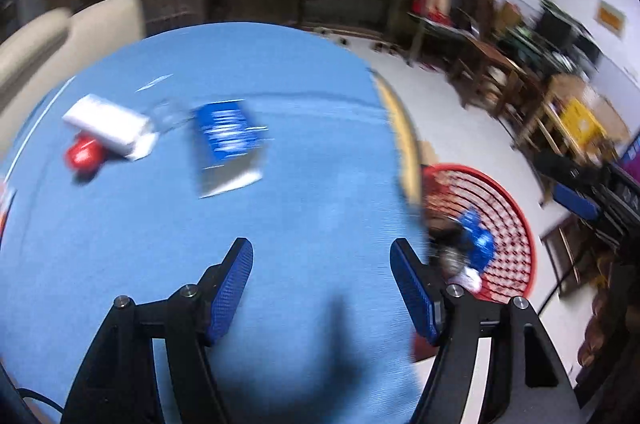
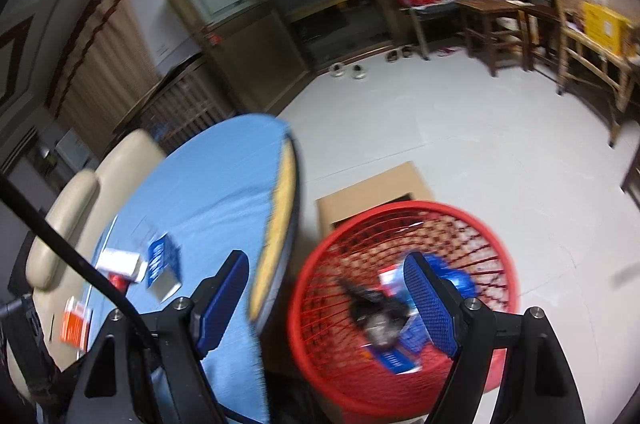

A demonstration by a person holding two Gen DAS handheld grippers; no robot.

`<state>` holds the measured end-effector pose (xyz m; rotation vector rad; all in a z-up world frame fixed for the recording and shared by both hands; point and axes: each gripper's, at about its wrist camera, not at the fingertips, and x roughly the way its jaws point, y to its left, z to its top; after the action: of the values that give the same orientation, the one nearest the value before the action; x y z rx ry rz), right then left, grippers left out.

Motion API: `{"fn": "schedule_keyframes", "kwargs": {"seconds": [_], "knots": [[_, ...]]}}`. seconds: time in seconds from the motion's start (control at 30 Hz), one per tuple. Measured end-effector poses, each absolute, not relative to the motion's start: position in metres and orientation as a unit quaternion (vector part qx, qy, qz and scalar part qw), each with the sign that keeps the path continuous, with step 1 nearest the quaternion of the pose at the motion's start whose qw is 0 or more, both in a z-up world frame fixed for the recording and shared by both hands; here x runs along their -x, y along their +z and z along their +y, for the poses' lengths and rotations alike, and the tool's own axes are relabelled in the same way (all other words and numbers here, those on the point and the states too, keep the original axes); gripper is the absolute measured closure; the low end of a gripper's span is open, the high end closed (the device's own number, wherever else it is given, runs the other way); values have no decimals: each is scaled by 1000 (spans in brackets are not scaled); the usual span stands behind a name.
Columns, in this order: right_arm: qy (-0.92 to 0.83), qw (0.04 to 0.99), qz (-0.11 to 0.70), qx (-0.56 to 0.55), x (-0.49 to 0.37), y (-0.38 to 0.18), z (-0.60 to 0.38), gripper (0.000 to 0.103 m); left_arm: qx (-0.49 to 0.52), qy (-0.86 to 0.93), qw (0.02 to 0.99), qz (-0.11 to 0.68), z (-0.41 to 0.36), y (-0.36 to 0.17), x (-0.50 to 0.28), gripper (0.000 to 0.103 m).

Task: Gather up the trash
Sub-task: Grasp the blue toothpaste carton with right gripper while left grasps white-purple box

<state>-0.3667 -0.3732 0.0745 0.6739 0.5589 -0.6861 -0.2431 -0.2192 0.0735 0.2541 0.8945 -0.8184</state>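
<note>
A blue carton (image 1: 230, 140), a white box (image 1: 108, 124) and a red object (image 1: 84, 154) lie on the blue table (image 1: 200, 224). My left gripper (image 1: 322, 288) is open and empty above the table's near part. A red mesh bin (image 2: 400, 304) stands on the floor beside the table and holds blue and dark trash (image 2: 384, 316). My right gripper (image 2: 326, 300) is open and empty over the gap between table edge and bin. The carton (image 2: 162, 264), white box (image 2: 120, 264) and an orange packet (image 2: 74, 324) show in the right wrist view.
A cardboard box (image 2: 372, 192) sits on the floor behind the bin. Cream chair backs (image 2: 80, 192) stand along the table's far side. Wooden tables and chairs (image 2: 500, 20) line the far wall. A black cable (image 2: 80, 264) crosses the right wrist view.
</note>
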Motion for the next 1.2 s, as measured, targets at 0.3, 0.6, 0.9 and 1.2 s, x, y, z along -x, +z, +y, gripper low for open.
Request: {"fn": "schedule_keyframes", "kwargs": {"seconds": [0.3, 0.6, 0.9, 1.2], "knots": [[-259, 878, 312, -255, 299, 79, -310, 21, -34, -283, 858, 427, -119, 68, 190, 29], [-185, 891, 364, -199, 204, 64, -264, 21, 2, -242, 863, 443, -76, 54, 160, 29], [-153, 887, 401, -171, 120, 39, -272, 21, 2, -224, 863, 453, -75, 48, 139, 29], [-120, 879, 434, -157, 84, 6, -273, 29, -22, -219, 868, 446, -92, 58, 102, 29]]}}
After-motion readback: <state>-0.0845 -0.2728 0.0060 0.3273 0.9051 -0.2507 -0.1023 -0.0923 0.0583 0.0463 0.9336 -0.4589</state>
